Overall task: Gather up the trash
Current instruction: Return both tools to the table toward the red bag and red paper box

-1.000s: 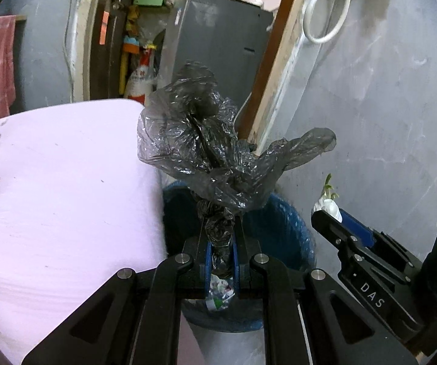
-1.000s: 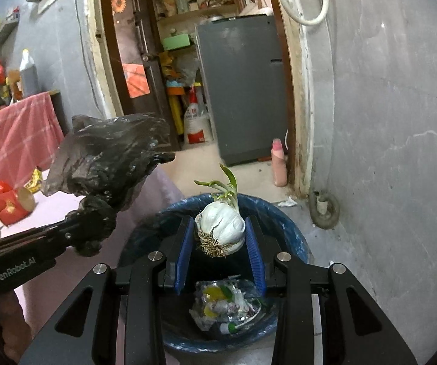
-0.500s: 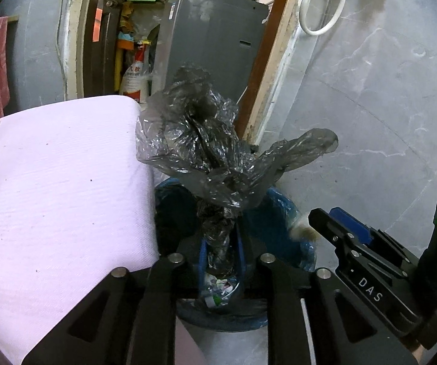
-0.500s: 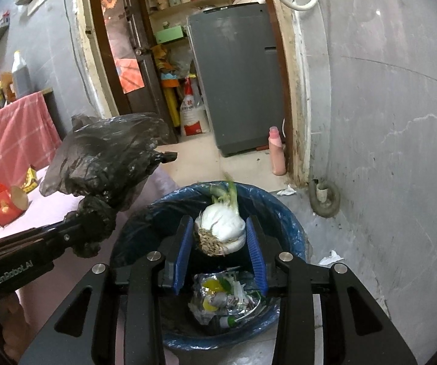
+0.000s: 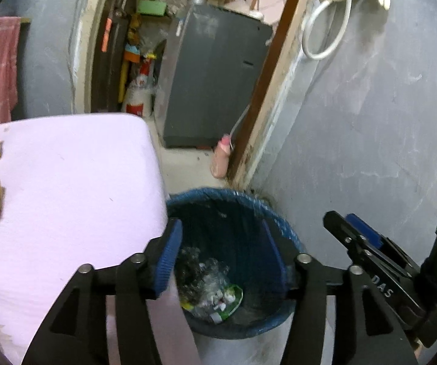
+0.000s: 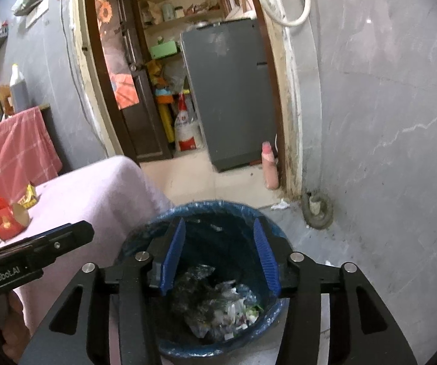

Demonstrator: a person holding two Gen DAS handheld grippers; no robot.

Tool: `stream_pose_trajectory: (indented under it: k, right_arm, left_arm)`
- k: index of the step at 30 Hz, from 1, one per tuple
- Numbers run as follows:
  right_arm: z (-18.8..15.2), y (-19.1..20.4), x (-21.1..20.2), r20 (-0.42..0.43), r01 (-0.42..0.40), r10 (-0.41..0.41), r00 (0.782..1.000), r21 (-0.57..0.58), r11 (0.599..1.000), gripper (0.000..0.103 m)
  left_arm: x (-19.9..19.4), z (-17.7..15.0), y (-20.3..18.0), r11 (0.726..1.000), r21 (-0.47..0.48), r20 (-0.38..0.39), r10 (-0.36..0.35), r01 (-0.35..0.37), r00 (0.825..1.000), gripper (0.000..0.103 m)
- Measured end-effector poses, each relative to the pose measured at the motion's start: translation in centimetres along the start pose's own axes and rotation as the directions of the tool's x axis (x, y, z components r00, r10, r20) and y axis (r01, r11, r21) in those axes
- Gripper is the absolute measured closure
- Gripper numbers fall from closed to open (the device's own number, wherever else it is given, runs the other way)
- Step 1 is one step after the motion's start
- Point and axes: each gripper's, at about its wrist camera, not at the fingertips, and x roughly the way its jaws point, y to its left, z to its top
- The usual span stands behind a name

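Observation:
A blue-lined trash bin [image 5: 282, 222] stands on the floor beside the table; it also shows in the right wrist view [image 6: 218, 208]. Crumpled plastic and wrappers [image 5: 209, 289] lie at its bottom, seen in the right wrist view [image 6: 218, 307] too. My left gripper [image 5: 223, 255] is open and empty above the bin. My right gripper [image 6: 220, 257] is open and empty above the bin as well. The right gripper shows in the left wrist view [image 5: 379, 261]; the left one shows in the right wrist view [image 6: 36, 252].
A table with a lilac cloth [image 5: 66, 188] stands left of the bin. On it lie a red cup [image 6: 4, 217] and a yellow wrapper [image 6: 28, 196]. A grey wall [image 6: 385, 137] is right of the bin. A pink bottle [image 6: 270, 165] stands by the doorframe.
Both grippers opened over the bin. The black plastic bag left my left gripper and the garlic bulb left my right gripper; both are gone from the jaws.

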Motion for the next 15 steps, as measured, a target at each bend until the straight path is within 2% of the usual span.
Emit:
stream_pose_trajectory:
  k: [4, 7, 9, 12, 15]
  right_arm:
    - [0.9, 0.6, -1.4, 0.066, 0.006, -0.006, 0.998, -0.007, 1.0, 0.045]
    - [1.5, 1.2, -2.4, 0.11, 0.007, -0.006, 0.994, -0.009, 1.0, 0.039]
    - [1.9, 1.5, -3.1, 0.143, 0.005, -0.003, 0.99, -0.009, 1.0, 0.029]
    - [2.5, 2.3, -3.8, 0.174, -0.005, 0.007, 0.985, -0.011, 1.0, 0.021]
    - [3.0, 3.2, -4.4, 0.2, -0.016, 0.018, 0.98, -0.012, 1.0, 0.01]
  left_arm:
    - [-1.7, 0.7, 0.4, 0.999, -0.011, 0.063, 0.034, -0.033, 0.997, 0.045]
    - [-3.2, 1.2, 0.9, 0.997, -0.025, 0.117, 0.074, -0.072, 0.99, 0.03]
    - [-4.4, 1.4, 1.3, 0.995, -0.03, 0.158, 0.099, -0.096, 0.982, 0.023]
    - [-5.9, 1.9, 1.8, 0.989, -0.036, 0.206, 0.147, -0.142, 0.968, 0.009]
    - [-7.7, 2.0, 2.4, 0.982, -0.045, 0.255, 0.19, -0.185, 0.948, 0.005]
